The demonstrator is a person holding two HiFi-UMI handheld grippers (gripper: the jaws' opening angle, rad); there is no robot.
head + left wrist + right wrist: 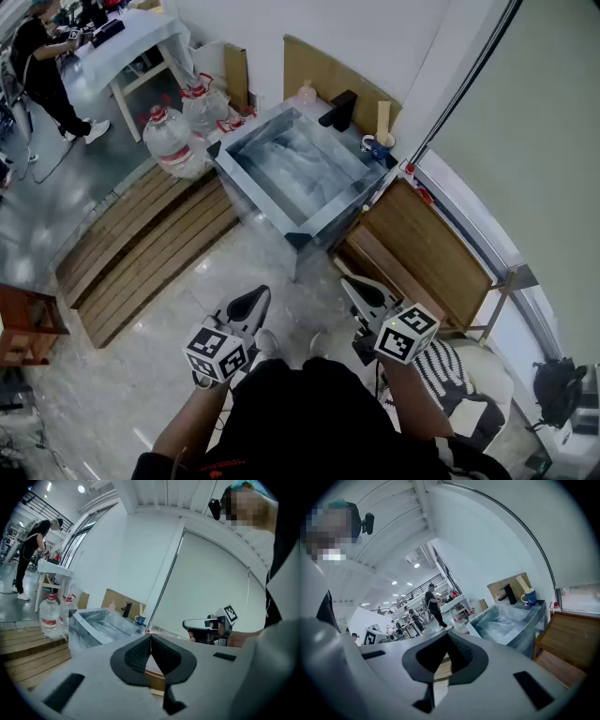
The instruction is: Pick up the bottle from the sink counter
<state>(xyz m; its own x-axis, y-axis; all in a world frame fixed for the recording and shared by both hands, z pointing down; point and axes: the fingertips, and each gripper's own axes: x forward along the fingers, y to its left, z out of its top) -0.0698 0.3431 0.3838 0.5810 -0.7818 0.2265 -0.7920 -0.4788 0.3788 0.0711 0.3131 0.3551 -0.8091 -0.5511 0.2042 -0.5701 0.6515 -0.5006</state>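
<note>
Left tongs (255, 298) were pressed together on nothing; right tongs (352, 284) were likewise together and empty, both low by your body. The bottle (307, 93) stood at the back of the sink table (251, 192), well apart from you, near the black faucet (338, 110). Stepping closer and parting one pair early looked wise. Water jugs (171, 141) crowded the left; a blue mug (377, 144) sat beyond the faucet.

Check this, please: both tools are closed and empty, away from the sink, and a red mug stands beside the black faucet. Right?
Only the colour is wrong: the mug beside the black faucet is blue, as the right gripper view shows. The left tool and right tool are closed and empty, away from the sink.
</note>
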